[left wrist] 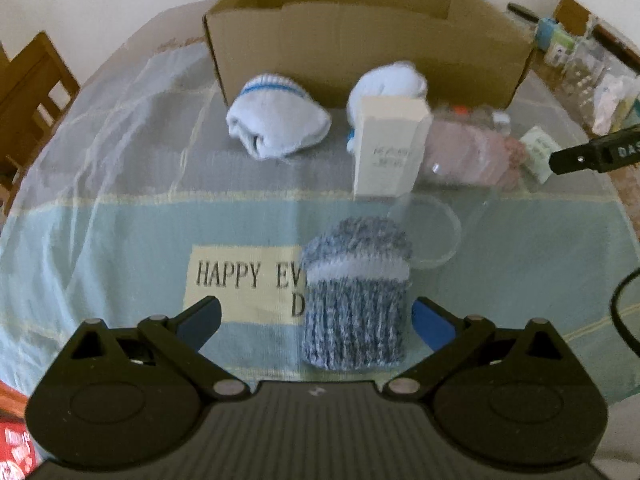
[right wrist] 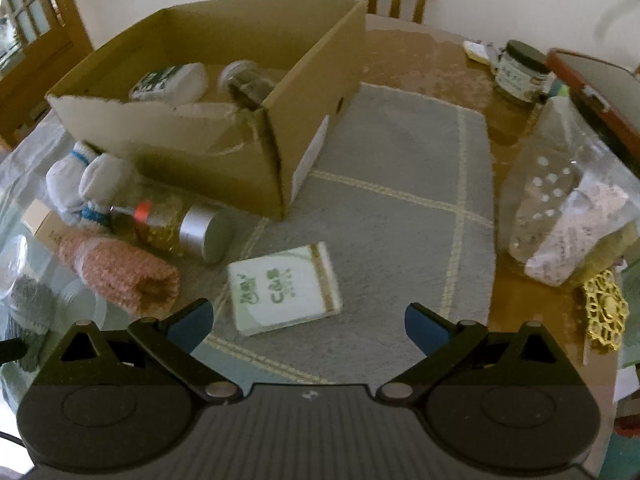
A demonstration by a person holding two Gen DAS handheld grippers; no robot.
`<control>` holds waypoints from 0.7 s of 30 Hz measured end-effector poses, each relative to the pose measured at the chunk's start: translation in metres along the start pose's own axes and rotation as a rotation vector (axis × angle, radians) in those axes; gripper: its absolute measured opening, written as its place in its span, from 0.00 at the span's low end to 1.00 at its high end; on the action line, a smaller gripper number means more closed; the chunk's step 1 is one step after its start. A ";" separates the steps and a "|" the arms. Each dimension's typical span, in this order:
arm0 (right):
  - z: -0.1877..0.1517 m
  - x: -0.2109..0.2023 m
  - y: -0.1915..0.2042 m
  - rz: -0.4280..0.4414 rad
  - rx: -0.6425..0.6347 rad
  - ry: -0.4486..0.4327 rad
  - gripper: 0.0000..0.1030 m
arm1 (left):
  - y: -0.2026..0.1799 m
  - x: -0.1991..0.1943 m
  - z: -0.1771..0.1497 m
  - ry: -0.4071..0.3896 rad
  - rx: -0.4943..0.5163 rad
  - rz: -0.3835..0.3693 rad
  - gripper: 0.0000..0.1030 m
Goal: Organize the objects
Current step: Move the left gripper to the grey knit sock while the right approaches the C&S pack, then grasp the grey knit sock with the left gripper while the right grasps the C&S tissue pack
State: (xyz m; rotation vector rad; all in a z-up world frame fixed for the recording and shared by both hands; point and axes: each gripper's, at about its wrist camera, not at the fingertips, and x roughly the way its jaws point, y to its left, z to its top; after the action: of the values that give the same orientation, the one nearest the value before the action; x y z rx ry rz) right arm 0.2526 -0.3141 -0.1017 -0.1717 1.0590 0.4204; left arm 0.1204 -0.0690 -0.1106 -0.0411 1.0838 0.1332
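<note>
Now blue sock roll (left wrist: pixel 356 300) between open jaws

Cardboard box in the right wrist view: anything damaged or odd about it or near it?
Yes. The cardboard box has a torn, ragged near wall, cut lower than its other sides. Beside it, a glass jar with a silver lid lies tipped on its side against the pink rolled cloth.

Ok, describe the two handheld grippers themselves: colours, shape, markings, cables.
Both match. The left gripper and right gripper have a ribbed dark grey body, black linkage arms with silver pivot pins, round black side housings and blue fingertip pads. A small pale mark sits on each body. A black cable loops at the edge of the left view.
</note>
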 end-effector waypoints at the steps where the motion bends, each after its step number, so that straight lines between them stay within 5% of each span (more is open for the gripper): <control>1: -0.001 0.003 0.002 0.006 -0.013 0.005 1.00 | 0.000 0.003 -0.003 0.009 -0.006 0.009 0.98; 12: -0.013 0.019 0.009 0.022 -0.116 0.023 1.00 | 0.018 -0.002 -0.014 0.006 -0.047 0.013 0.99; 21: -0.022 0.024 0.006 0.035 -0.193 -0.010 1.00 | -0.007 0.002 -0.011 -0.030 0.089 0.022 0.99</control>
State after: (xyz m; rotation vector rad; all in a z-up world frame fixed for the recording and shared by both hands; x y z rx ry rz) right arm 0.2427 -0.3100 -0.1323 -0.3228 1.0127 0.5544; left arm 0.1121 -0.0770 -0.1176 0.0526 1.0596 0.1049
